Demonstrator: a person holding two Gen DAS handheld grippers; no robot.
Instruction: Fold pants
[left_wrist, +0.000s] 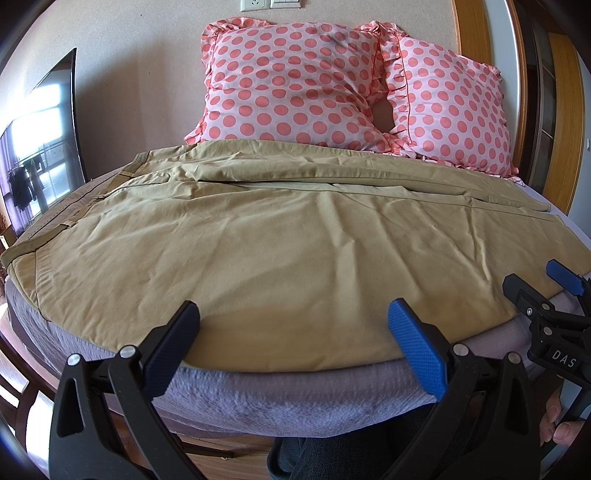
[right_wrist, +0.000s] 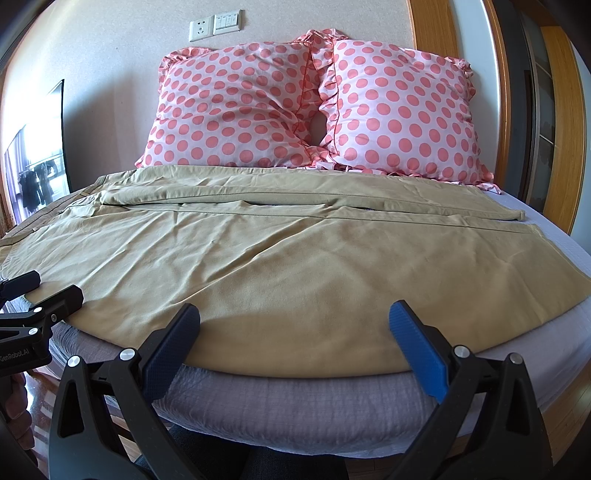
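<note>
Both grippers, L (left_wrist: 293, 339) & R (right_wrist: 295, 339), fingers apart, empty, at near edge of tan pants (left_wrist: 258, 240).

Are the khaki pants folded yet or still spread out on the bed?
Spread out. The pants lie flat across the bed, both legs side by side, waistband at left, hems at right; neither open gripper holds them.

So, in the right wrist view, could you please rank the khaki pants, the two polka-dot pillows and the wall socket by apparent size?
1. khaki pants, by far the largest.
2. left pillow and right pillow: look about equal, so unranked.
3. wall socket, smallest, though also farthest away.
</note>
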